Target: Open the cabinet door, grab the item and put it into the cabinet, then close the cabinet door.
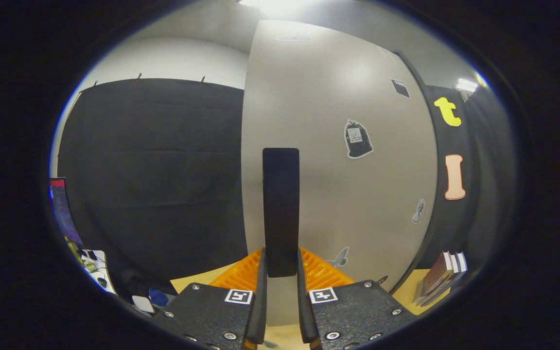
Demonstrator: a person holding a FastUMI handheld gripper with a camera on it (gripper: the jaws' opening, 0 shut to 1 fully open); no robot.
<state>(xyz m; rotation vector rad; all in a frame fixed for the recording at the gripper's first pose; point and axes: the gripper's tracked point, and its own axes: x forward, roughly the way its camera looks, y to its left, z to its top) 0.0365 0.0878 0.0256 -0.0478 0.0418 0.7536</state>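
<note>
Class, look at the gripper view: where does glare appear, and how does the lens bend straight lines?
Gripper view: ceiling light blows out white above the cabinet door, leaving a soft sheen on it; fisheye bows the door's edges outward; the claw closes on the dark handle, sharply in focus; books smear slightly.

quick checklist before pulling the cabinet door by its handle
1. Handle sits between the fingers of the gripper: ok.
2. Both fingers pressing on the handle: cannot tell, they sit very close either side of its lower end.
3. Handle upright and lined up with the fingers: ok.
4. Cabinet door state: cannot tell whether it is fully shut or slightly ajar.
5. Swing path: books lean on the tabletop beside the door's far edge, clearance cannot tell.
6. Item to put in: cannot tell which it is.
</note>
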